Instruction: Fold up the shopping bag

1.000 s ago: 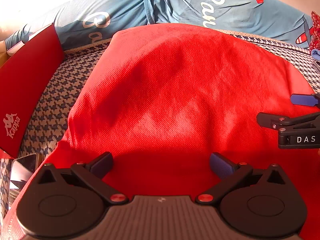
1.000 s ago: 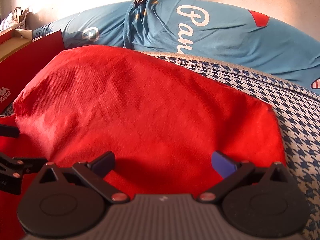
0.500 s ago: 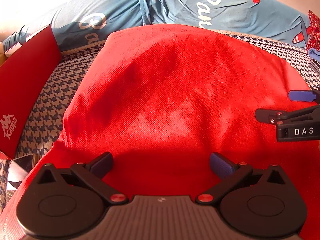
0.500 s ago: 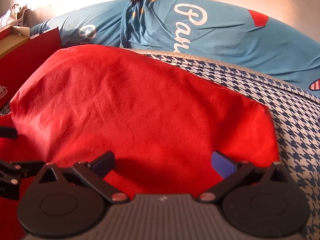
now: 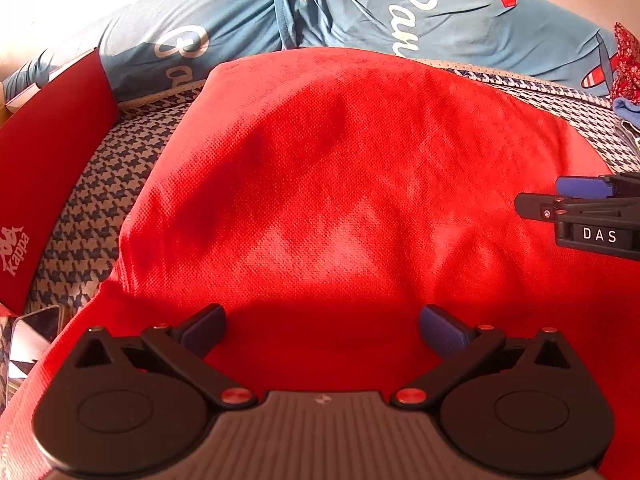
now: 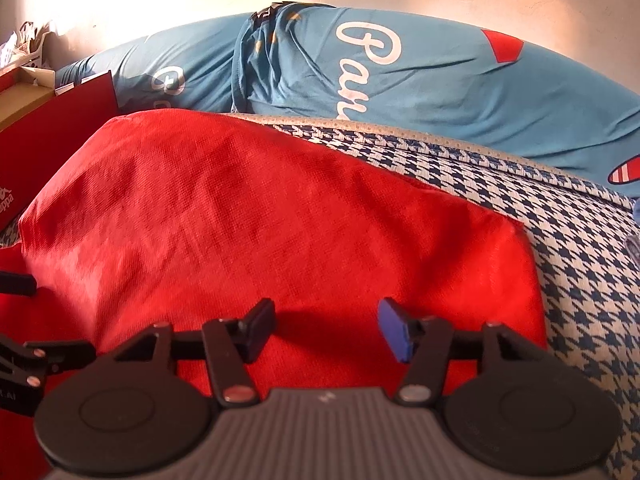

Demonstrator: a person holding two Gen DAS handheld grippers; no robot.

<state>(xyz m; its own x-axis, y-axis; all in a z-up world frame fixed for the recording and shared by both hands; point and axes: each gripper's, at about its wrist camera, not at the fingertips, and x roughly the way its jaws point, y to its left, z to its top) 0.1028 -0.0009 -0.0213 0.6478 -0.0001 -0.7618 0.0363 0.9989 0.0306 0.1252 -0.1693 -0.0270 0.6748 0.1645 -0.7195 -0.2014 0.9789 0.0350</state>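
Note:
A red non-woven shopping bag lies spread flat on a bed with a blue-and-white houndstooth cover. My left gripper hangs open over the bag's near left part, its pads wide apart above the fabric. My right gripper is over the bag near its right edge. Its jaws are closing and stand about half apart, with red fabric showing in the gap and no pad pressing on it. In the left wrist view the right gripper shows at the right edge.
Blue printed pillows run along the wall behind the bag. A red Kappa box stands at the left, with a shiny flat phone-like thing by it. A red patterned cloth lies at the far right. Bare cover shows right of the bag.
The right gripper's jaws have come from wide apart to about half apart. The left gripper's jaws stand as before, and the bag lies the same.

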